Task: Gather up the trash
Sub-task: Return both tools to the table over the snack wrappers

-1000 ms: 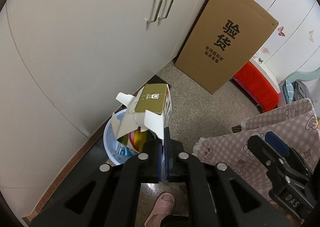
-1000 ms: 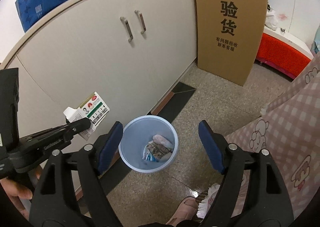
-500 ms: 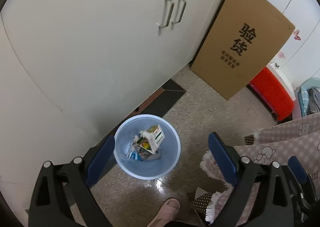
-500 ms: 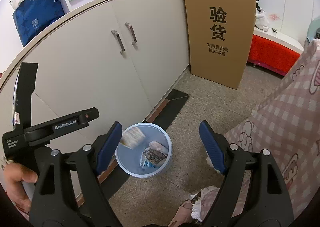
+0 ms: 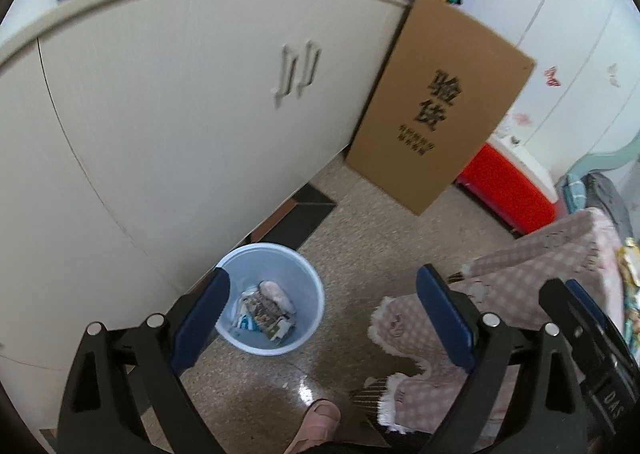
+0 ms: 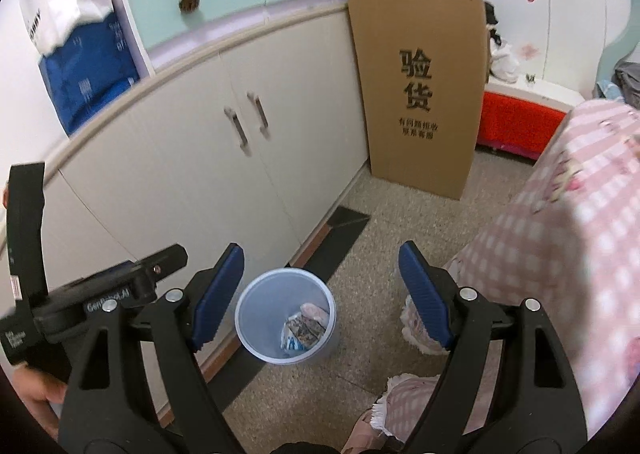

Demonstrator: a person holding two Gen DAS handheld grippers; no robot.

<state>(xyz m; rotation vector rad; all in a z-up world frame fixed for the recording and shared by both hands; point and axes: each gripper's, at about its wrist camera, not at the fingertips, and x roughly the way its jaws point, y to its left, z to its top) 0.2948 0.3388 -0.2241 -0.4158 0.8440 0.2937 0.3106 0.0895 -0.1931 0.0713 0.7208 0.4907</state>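
Observation:
A pale blue trash bin (image 5: pixel 310 286) stands on the speckled floor by the white cabinet; it also shows in the right wrist view (image 6: pixel 250 318). Inside lie crumpled cartons and wrappers (image 5: pixel 264 312), also seen in the right wrist view (image 6: pixel 302 328). My left gripper (image 5: pixel 320 318) is open and empty, held high above the bin. My right gripper (image 6: pixel 320 290) is open and empty, also above the bin. The left gripper's body (image 6: pixel 100 290) shows at the left of the right wrist view.
White cabinet doors with metal handles (image 5: pixel 298 72) run along the left. A tall cardboard box (image 5: pixel 440 106) leans at the back. A pink checked cloth (image 6: pixel 568 234) hangs at the right. A red-sided box (image 5: pixel 508 190) sits beyond. A pink slipper (image 5: pixel 316 424) is below.
The left gripper opened and let go of the carton, which fell into the bin. Both grippers then rose higher above the bin.

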